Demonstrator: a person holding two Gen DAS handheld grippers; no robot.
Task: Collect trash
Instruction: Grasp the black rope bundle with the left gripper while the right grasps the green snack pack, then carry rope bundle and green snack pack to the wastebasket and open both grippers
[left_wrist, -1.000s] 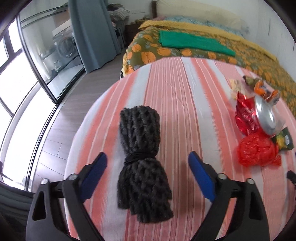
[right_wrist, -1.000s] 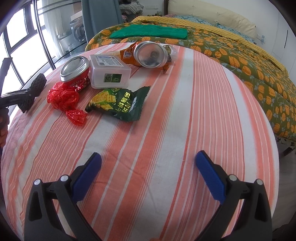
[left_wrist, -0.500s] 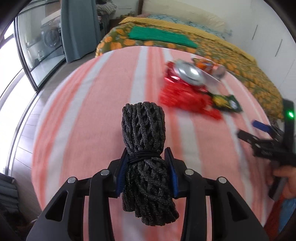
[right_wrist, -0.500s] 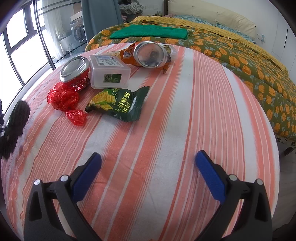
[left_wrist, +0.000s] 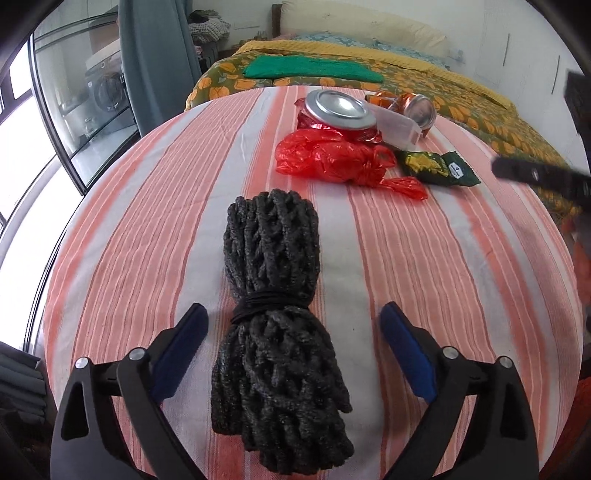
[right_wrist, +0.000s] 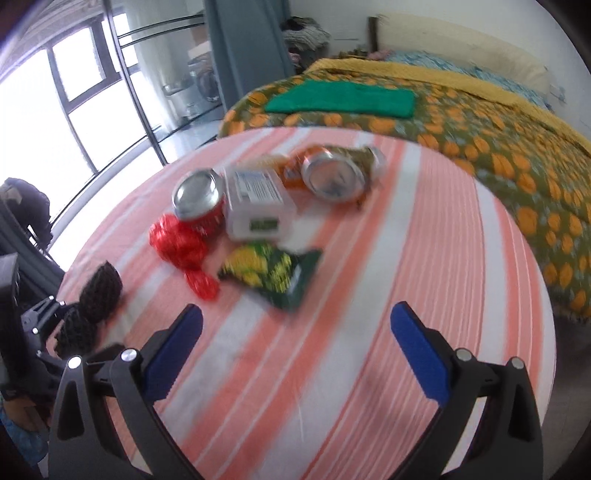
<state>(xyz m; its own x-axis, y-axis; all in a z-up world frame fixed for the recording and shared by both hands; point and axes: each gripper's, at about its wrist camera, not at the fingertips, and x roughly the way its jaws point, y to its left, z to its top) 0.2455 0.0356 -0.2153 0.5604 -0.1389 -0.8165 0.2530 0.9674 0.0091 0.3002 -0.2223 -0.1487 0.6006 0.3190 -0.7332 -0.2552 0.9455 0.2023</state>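
A rolled black mesh bundle (left_wrist: 275, 306), tied at its waist, lies on the striped tablecloth (left_wrist: 424, 266) between the fingers of my open left gripper (left_wrist: 293, 332). Beyond it lie a red plastic bag (left_wrist: 332, 157), a red can (left_wrist: 338, 110), a clear plastic box (left_wrist: 397, 127), an orange can (left_wrist: 415, 107) and a green snack packet (left_wrist: 437, 168). My right gripper (right_wrist: 295, 328) is open and empty above the cloth, short of the green packet (right_wrist: 273, 271), red bag (right_wrist: 181, 242), box (right_wrist: 256, 203) and cans (right_wrist: 197, 194). The bundle (right_wrist: 94, 299) sits at its left.
A bed with an orange-patterned cover (left_wrist: 461, 99) and a folded green cloth (left_wrist: 314, 68) stands behind the table. Glass doors (left_wrist: 66, 103) and a grey curtain (left_wrist: 159, 55) are at the left. The right gripper's body (left_wrist: 543, 173) shows at the left wrist view's right edge.
My left gripper held the black bundle shut half a second ago; it has opened and the bundle lies on the cloth. My right gripper has risen and swung, its view blurred.
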